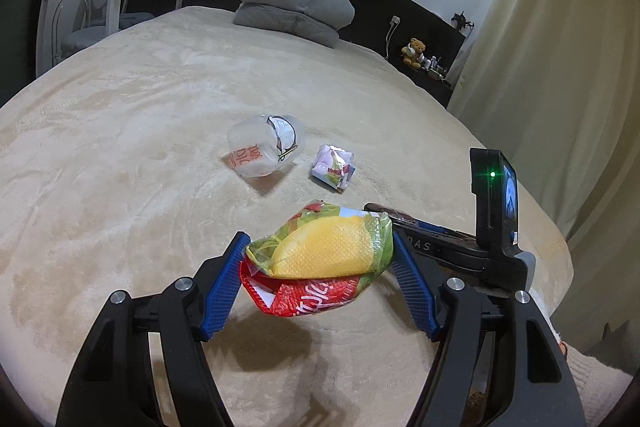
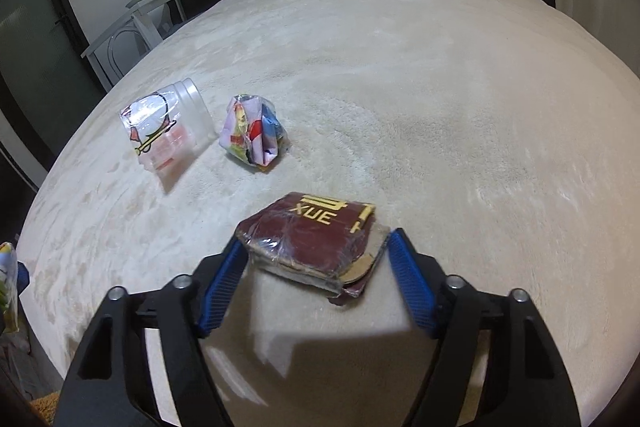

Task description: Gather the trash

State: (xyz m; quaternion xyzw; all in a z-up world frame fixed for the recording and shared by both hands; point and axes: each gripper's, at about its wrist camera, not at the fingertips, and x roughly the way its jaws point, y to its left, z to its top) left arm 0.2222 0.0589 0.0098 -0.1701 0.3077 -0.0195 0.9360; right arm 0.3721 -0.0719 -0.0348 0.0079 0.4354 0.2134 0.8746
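**Maroon packet bracketed by the right jaws, wrapper already held in the left**

A flattened maroon cardboard packet with gold lettering point(image 2: 316, 239), wrapped in crinkled clear film, is seen lying flat on the cream plush bed point(image 2: 440, 107), directly ahead of the right gripper point(image 2: 316, 247) and between its blue pads. Its broad face is turned up, and its width is laid across the gap from one pad to the other, slightly skewed. The right jaws are held apart around it. The left pad is at the packet's edge, and the right pad is just beside the opposite corner. No firm squeeze can be made out, so the packet is judged to be straddled but not yet gripped. The right gripper is pitched steeply down towards the bed.

A crumpled green, yellow and red snack wrapper point(image 1: 320, 251) is clamped in the left gripper point(image 1: 318, 247), with a pad pressed on each side. It is carried clear of the bed, and its shadow is cast below it. This gripper is tilted down more gently.

Farther up the bed a clear plastic cup with red print point(image 2: 166, 127) is left on its side. A crumpled pastel wrapper point(image 2: 254, 131) lies just beside it. Both are well apart from either gripper. As the left jaws are occupied, the closing move is judged to fall to the right hand.
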